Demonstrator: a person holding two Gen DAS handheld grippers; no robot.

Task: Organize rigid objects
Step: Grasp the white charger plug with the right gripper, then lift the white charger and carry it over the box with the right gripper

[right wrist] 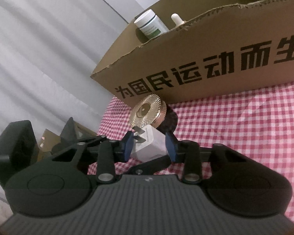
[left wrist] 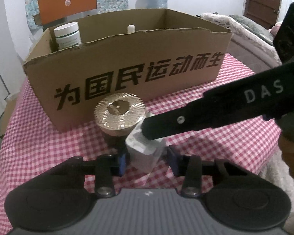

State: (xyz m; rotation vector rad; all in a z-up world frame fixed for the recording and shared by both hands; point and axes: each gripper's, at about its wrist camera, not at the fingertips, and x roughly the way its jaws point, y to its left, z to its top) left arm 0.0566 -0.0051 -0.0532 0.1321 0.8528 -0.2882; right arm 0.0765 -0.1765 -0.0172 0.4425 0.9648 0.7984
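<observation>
Pink gingham cloth (left wrist: 49, 146) covering the table, printed corrugated box (left wrist: 127, 74) sitting at 12 o'clock, ribbed gold lid (left wrist: 119, 113) gleaming, left gripper (left wrist: 147, 162) and right gripper (right wrist: 150, 146) both flanking the boxy white charger (right wrist: 151, 146), can't tell if clamping.

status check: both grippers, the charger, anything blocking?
Left gripper and right gripper both bracket white charger; contact unclear. Gold-lidded jar right behind it, against cardboard box.

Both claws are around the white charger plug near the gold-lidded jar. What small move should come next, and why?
Probably close the right claw fully on the white charger plug and back the left claw off. The plug sits between both claws' pads on the checked cloth, outside the cardboard box; one grip should suffice.
</observation>
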